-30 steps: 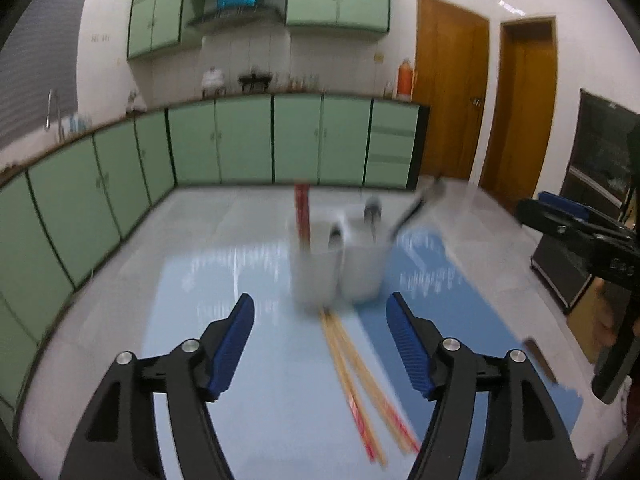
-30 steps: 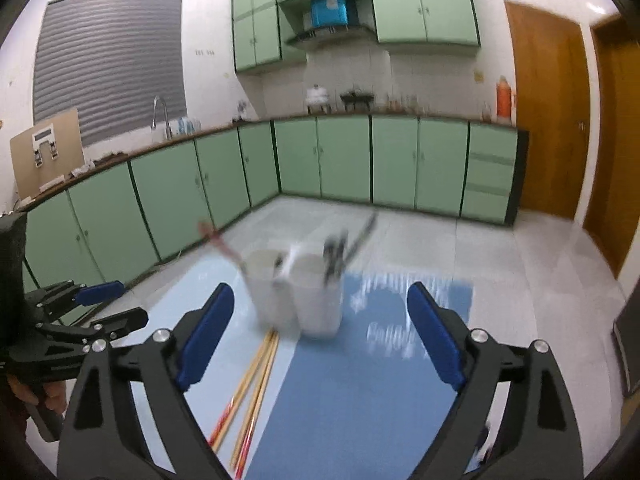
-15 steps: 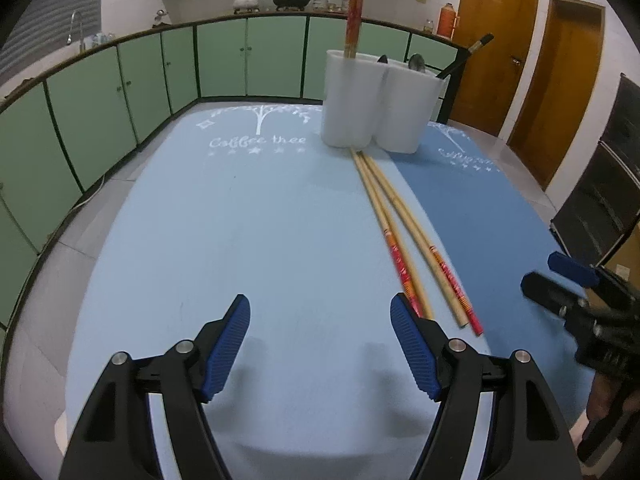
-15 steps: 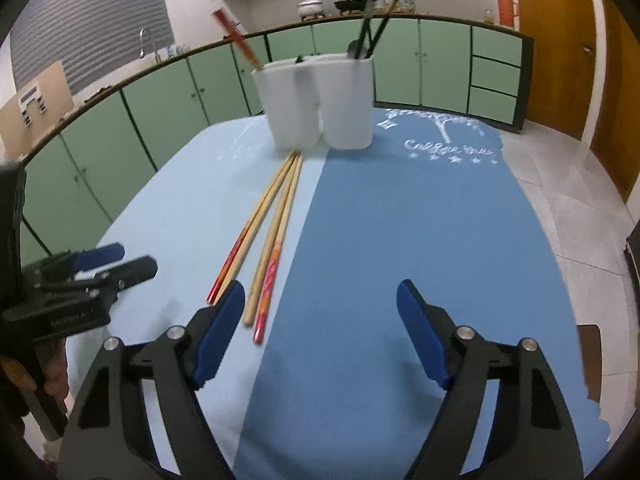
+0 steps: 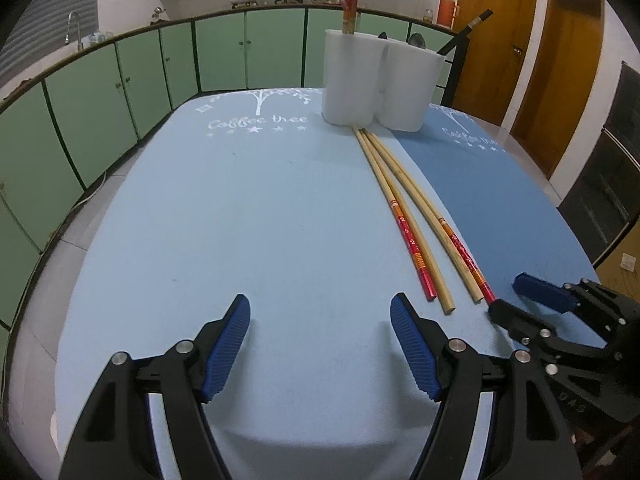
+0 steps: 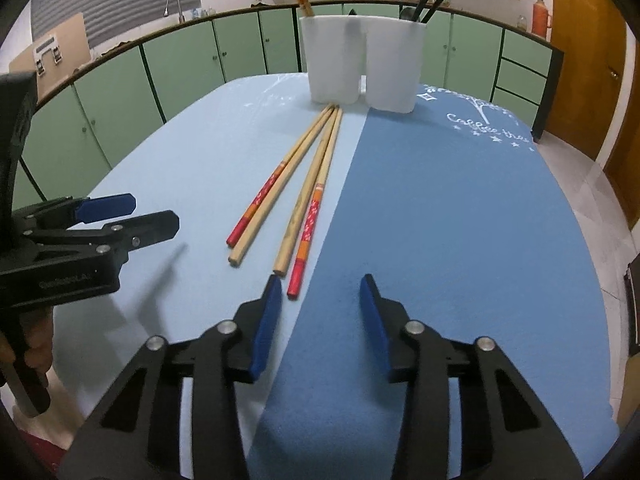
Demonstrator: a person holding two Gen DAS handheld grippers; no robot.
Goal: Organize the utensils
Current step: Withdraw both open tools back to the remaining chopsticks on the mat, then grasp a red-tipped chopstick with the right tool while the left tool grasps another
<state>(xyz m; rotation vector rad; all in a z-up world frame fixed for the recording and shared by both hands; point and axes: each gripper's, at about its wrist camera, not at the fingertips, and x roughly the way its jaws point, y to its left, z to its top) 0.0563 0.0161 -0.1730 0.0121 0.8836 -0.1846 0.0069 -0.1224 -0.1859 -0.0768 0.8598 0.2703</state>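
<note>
Both grippers have dropped toward the table's near edge since the earlier frames. Left gripper (image 5: 320, 340): jaws apart, empty. Right gripper (image 6: 320, 320): jaws closing, nothing between them, just beside the chopsticks' (image 6: 304, 184) red ends. Four chopsticks lie mid-table, tips toward the white utensil holder (image 6: 362, 64) at the far edge. Holder already has some utensils; these four remain.

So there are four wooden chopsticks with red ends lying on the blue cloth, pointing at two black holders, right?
Not quite: the two holders are white, not black, as the right wrist view shows. The rest holds: four wooden chopsticks with red ends lie on the blue cloth, their plain tips towards the holders.
</note>
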